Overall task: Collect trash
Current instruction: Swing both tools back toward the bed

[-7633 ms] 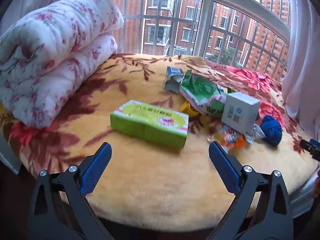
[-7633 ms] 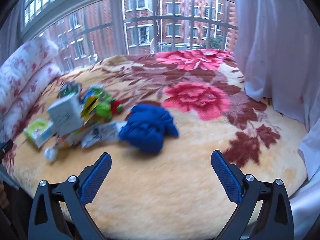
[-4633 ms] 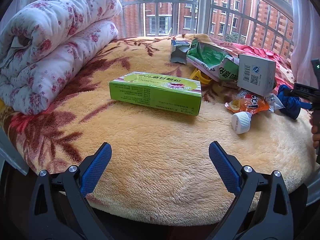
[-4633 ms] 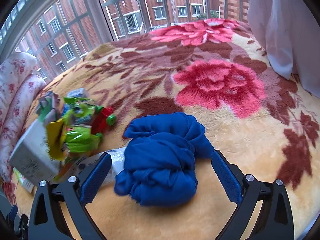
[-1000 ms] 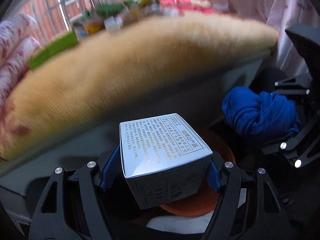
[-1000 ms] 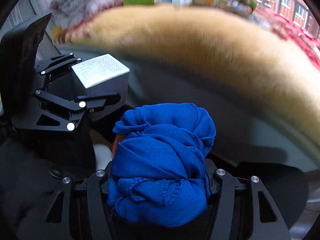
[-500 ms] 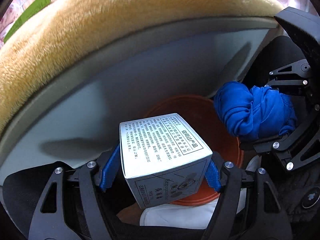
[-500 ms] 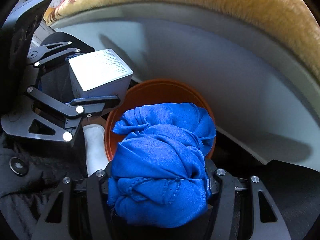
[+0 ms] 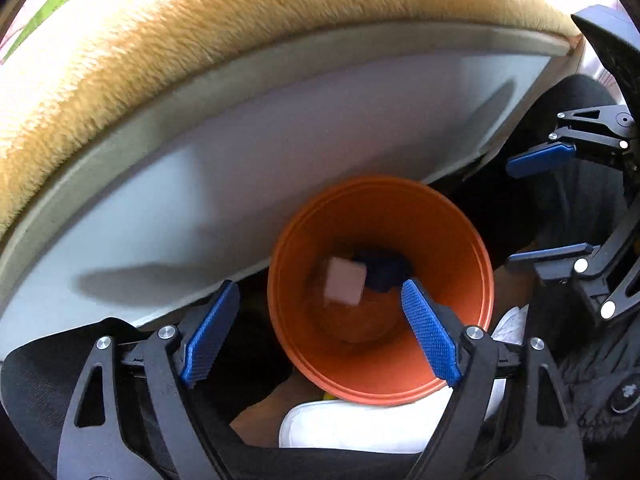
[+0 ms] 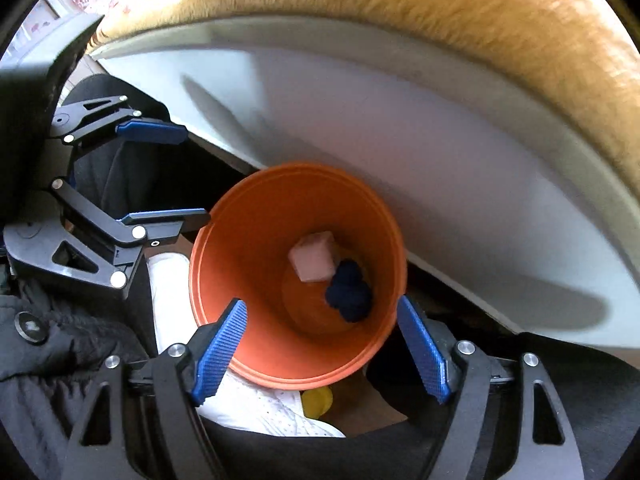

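Both pairs of tongs hang nose-down over an orange bin [image 9: 478, 280] that stands on the floor against the pale side of the ledge. The left gripper [image 9: 320, 330] has just been opening; its blue pads stand wide apart with nothing between them, the bin's mouth just beyond its tips. The right gripper [image 10: 340, 344] has just been opening too, and its jaws are equally empty. Straight ahead of both, at the bottom of the bin, lie a small box [image 10: 314, 262] and, touching it, a bundle of blue cloth [image 10: 349, 290] (both look dim and a little blurred, so I judge they may not quite have settled). The drop of these two pieces looks done. More litter probably waits on the fluffy yellow blanket [image 9: 200, 32] above and behind the tongs: a strip of green packaging [image 9: 60, 4] shows at its far edge. The next move calls for lifting both tongs clear of the rim, tilting them up towards the blanket, and closing on another piece.
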{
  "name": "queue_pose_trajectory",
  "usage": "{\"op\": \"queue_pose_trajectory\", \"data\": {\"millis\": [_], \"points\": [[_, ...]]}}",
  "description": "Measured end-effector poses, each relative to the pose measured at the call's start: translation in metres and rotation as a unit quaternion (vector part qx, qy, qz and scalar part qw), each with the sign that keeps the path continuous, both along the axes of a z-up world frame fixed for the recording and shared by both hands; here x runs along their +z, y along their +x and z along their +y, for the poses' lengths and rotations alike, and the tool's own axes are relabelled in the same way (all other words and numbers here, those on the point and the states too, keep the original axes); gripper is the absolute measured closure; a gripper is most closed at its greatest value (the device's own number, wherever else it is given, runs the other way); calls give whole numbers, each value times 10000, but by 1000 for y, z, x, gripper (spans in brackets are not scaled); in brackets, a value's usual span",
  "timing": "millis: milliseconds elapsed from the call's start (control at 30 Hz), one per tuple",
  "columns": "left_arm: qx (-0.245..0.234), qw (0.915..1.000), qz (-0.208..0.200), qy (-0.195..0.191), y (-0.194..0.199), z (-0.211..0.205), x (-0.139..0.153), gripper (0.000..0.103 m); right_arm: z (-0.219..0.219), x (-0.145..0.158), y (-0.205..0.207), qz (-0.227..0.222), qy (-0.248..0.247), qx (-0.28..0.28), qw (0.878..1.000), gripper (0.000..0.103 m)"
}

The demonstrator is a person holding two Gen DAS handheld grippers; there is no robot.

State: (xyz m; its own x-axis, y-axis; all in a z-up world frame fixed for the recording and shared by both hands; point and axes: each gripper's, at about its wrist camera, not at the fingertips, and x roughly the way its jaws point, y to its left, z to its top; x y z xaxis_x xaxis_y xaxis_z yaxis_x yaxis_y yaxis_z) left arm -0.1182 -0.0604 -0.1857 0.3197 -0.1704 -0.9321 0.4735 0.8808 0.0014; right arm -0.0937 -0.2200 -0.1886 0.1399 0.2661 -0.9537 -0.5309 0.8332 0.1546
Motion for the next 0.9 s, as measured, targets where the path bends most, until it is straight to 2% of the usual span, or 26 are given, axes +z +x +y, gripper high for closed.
{"op": "queue_pose_trajectory", "data": {"millis": [133, 233, 333, 433, 567, 700, 833, 900], "points": [[178, 9993, -118, -320, 7, 27, 21, 22, -3, 30, -4, -258, 92, 39, 9996, 27], [393, 9972, -361, -526, 9, 42, 48, 22, 0, 63, -6, -594, 208, 198, 9978, 27], [691, 9932, -814, -472, 5, 63, 76, 22, 11, 105, -5, -1094, 276, 488, 9924, 27], [1046, 9854, -1305, -314, 7, 81, 106, 21, 19, 131, -1, -1512, 299, 679, 9857, 26], [1659, 9666, -1953, -40, 10, 106, 144, 17, 44, 156, 24, -2109, 186, 886, 9733, 25], [2269, 9426, -2419, 383, 16, 124, 161, 14, 69, 162, 49, -2308, 216, 928, 9683, 25], [2687, 9263, -2596, 488, 18, 150, 169, 13, 99, 159, 77, -2474, 96, 983, 9639, 25], [2840, 9216, -2598, 506, 16, 148, 164, 13, 119, 158, 93, -2553, 1, 1098, 9606, 25]]}}
